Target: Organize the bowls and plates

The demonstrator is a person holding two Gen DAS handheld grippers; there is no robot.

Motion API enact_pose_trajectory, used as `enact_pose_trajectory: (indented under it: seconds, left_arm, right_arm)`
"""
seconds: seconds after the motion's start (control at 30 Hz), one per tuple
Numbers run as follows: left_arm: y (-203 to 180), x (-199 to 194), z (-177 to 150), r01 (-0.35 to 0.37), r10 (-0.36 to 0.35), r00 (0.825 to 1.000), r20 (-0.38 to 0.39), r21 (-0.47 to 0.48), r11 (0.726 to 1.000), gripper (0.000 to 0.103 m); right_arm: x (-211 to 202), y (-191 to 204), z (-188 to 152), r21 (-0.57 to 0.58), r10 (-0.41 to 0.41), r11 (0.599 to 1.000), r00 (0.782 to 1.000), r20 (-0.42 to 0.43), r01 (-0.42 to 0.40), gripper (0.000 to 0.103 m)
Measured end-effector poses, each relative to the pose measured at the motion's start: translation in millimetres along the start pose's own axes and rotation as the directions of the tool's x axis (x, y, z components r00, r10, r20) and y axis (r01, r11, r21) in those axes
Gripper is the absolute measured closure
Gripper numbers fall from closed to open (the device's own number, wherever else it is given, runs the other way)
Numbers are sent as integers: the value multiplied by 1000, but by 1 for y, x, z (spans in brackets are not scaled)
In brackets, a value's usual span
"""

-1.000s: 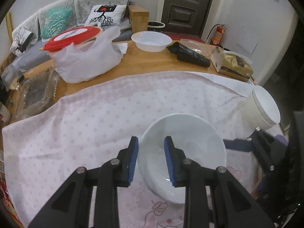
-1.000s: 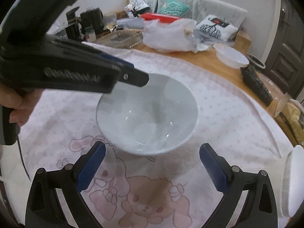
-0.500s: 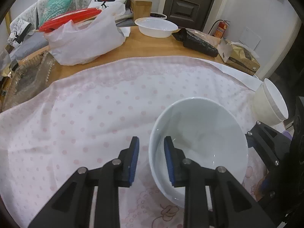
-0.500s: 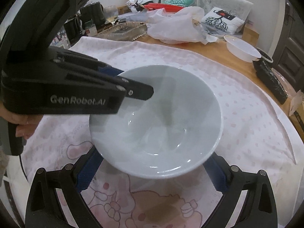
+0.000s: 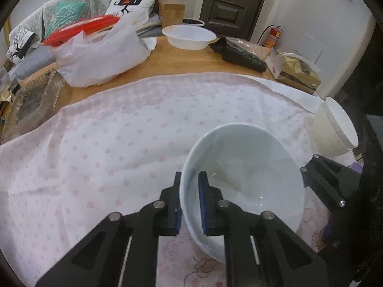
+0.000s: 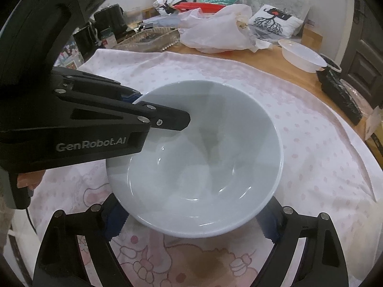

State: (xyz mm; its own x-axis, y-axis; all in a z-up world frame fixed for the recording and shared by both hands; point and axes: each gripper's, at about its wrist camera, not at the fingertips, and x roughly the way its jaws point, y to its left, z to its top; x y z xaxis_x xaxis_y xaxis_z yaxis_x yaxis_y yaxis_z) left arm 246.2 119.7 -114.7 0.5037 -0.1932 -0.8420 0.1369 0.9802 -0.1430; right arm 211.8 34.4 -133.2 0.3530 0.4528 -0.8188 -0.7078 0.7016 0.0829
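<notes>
A white ceramic bowl [image 5: 246,181] is held above the pink dotted tablecloth [image 5: 115,134]. My left gripper [image 5: 190,198] is shut on the bowl's near rim, one finger inside and one outside. In the right wrist view the bowl [image 6: 198,167] fills the middle, with the left gripper [image 6: 167,119] clamped on its left rim. My right gripper [image 6: 191,224] is open, its fingers spread wide on either side beneath the bowl. A stack of white bowls [image 5: 335,126] lies tilted at the table's right edge.
At the back of the wooden table [image 5: 182,59] stand a white plastic bowl [image 5: 189,35], a white plastic bag [image 5: 100,52] with red plates, a black packet [image 5: 241,55], a gold box [image 5: 299,71] and a clear tray [image 5: 31,102].
The left gripper has closed on the bowl's rim and lifted it off the cloth toward the right gripper. The bowl now sits over the right gripper's open fingers.
</notes>
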Motion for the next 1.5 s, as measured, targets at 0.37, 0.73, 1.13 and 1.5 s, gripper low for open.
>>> enact_pose_trajectory:
  seconds: [0.37, 0.73, 1.13, 1.5]
  left_arm:
    - [-15, -19, 5, -20, 19, 1000, 23, 25, 999, 94]
    - [-38, -39, 13, -39, 37, 998, 46, 57, 998, 94]
    - [-80, -62, 24, -52, 44, 996, 77, 105, 993, 94]
    - [-123, -68, 37, -45, 31, 995, 90, 150, 988, 94]
  right_arm:
    - [-19, -5, -1, 29, 5, 1000, 1000, 28, -5, 16]
    - [-48, -8, -3, 32, -5, 999, 998, 65, 3, 16]
    - [-88, -23, -13, 57, -28, 998, 993, 111, 22, 16]
    - [-121, -48, -30, 89, -60, 995, 988, 140, 48, 16]
